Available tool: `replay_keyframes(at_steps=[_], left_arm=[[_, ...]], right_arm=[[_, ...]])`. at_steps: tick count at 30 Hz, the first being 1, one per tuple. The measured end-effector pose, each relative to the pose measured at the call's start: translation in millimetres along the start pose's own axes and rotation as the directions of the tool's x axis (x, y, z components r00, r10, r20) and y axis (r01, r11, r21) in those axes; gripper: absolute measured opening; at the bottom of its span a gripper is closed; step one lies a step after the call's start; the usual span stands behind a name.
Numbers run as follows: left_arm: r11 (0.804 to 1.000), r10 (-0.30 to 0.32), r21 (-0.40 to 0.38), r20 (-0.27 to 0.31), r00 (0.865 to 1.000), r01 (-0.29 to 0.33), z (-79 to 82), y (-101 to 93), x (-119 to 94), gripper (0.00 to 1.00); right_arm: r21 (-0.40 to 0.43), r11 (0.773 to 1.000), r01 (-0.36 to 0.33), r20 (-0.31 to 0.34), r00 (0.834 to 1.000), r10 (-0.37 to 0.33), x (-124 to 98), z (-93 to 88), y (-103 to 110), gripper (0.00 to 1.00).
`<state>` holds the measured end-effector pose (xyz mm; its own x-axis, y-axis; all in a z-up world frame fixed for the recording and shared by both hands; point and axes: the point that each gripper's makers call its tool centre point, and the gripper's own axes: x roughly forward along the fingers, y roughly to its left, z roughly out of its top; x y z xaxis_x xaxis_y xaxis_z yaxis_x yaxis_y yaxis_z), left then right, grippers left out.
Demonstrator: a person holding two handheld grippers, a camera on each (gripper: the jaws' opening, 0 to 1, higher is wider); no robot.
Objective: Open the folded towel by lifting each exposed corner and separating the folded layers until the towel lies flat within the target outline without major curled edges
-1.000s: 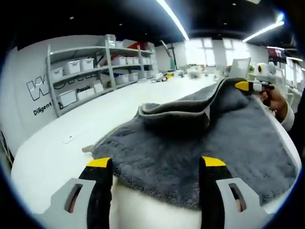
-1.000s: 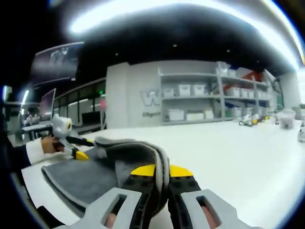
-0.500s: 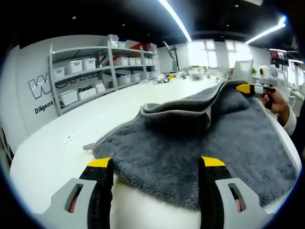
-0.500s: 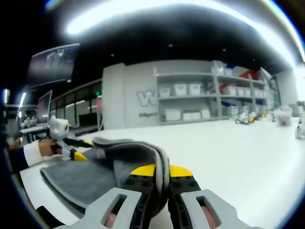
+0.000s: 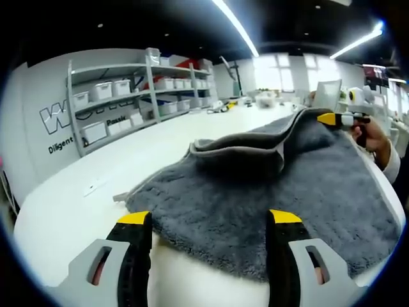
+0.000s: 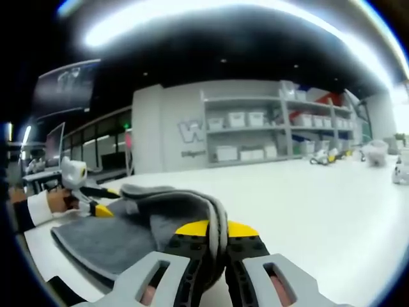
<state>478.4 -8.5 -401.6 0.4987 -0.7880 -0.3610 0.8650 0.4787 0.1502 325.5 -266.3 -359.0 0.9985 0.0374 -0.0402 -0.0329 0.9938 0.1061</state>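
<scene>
— Where is the towel, and how does it lie?

— The thick grey plush towel (image 5: 255, 192) is spread over the long white surface (image 5: 77, 204), reaching close to its near edge. In the left gripper view one layer is raised in a fold across the far part, its paler hemmed edge (image 5: 236, 152) turned up and running to the upper right. It is not flat.

— What holds that raised edge?

— The right hand-held gripper (image 6: 216, 231). In the right gripper view its two yellow-tipped jaws are pressed together with the grey hem clamped between them, the cloth bunching in soft rolls just above the tips. The same tool appears in the left gripper view at the upper right, its yellow tip at the lifted corner, with a hand and white cuff (image 5: 377, 144) behind it.

— And the left hand-held gripper?

— The left hand-held gripper (image 5: 208, 220) is released: its jaws stand wide apart at the towel's near border, with grey pile between them and nothing clamped. Whether the tips touch the cloth I cannot tell. In the right gripper view it sits at the far left beside the towel's flat part.

— Anything else around?

— Grey metal shelving with white storage bins (image 5: 121, 96) stands along the back wall beside large lettering, and small items lie at the far end of the surface.
</scene>
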Motion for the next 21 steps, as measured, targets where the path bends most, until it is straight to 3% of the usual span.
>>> replay_keyframes(at_steps=[21], left_arm=[[1.0,0.015,0.005,0.016,1.0,-0.015,6.9,-4.1,11.0,0.68]], right_arm=[[0.015,0.999,0.043,-0.014,0.999,-0.043,5.1,-0.9,-20.6,0.01]])
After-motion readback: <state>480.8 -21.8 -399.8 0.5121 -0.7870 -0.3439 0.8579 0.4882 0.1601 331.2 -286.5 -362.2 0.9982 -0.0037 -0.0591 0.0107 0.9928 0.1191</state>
